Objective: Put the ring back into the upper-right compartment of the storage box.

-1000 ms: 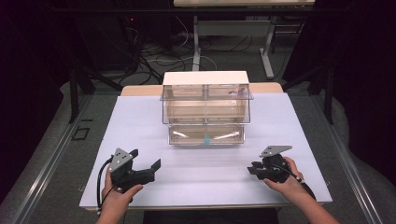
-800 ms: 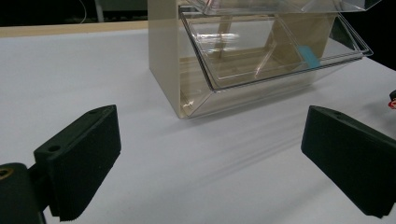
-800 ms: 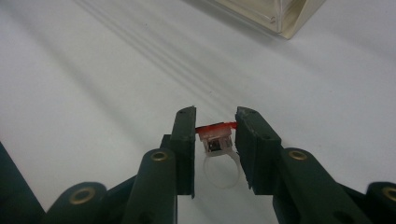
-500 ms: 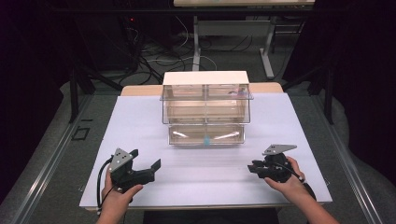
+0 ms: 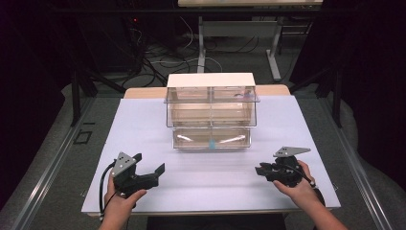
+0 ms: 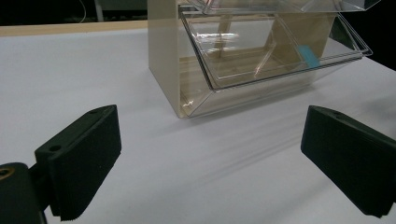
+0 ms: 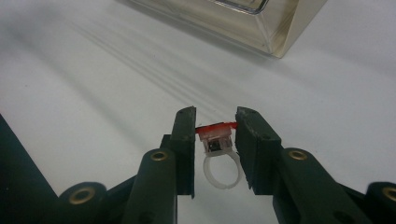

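The ring (image 7: 218, 156), a small toy-like piece with a white plastic band and a red-topped block for a head, is pinched between the jaws of the right gripper (image 7: 215, 122), near the right front of the white table (image 5: 143, 124); ahead of both hands, at the middle of the table towards its far side, stands the clear plastic drawer cabinet (image 5: 210, 111), whose lowest drawer (image 5: 211, 138) is pulled out towards the person and has a small blue thing (image 5: 211, 143) at its front; the left gripper (image 5: 148, 171) rests at the near left with its jaws spread wide and nothing between them, well apart from the cabinet. The ring looks very light and stiff, probably hard moulded plastic, smooth enough to slip or twist if the squeeze slackens; the present hold, on the two flat sides of the block just under the red top, seems the best place, since the pads (image 7: 186, 130) meet flat faces there; the thin round band hanging below would likely roll or spring out if gripped instead; a gentle squeeze should do, as a hard one might crack it.
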Tool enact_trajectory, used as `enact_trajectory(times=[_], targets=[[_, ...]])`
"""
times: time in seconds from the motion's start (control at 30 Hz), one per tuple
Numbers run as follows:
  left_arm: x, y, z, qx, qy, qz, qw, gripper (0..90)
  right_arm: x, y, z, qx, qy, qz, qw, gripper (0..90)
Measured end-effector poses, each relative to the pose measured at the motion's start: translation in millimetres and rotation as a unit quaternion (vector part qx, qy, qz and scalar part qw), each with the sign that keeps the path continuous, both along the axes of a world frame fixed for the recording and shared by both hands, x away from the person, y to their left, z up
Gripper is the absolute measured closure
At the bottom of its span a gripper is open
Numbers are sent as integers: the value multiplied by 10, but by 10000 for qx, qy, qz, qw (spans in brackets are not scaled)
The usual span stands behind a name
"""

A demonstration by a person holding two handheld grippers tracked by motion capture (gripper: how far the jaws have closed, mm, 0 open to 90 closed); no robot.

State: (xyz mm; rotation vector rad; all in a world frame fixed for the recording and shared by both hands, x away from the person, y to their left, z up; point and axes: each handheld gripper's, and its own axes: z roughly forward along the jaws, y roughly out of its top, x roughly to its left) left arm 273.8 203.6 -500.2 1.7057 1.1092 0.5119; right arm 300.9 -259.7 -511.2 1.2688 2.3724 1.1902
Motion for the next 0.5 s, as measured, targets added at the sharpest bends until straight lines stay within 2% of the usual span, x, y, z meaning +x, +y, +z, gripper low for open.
enact_trajectory(times=[0.27,0.3,0.33,0.47,0.5], targets=[[-1,1,0,0,-1,1,10000,50,-13,-39,38,87,-21,-86,9999,688],[-1,1,1,0,-1,1,10000,50,-4,-50,36,122,-132,-56,9998,688],[-1,1,1,-1,-1,3,10000,50,-18,-49,51,152,-36,-113,9998,688],[-1,2,1,-2,3,1,10000,50,-23,-64,66,204,-65,-127,9997,688],[0,1,1,1,4,1,10000,51,-16,-77,68,223,-158,-121,9996,688]])
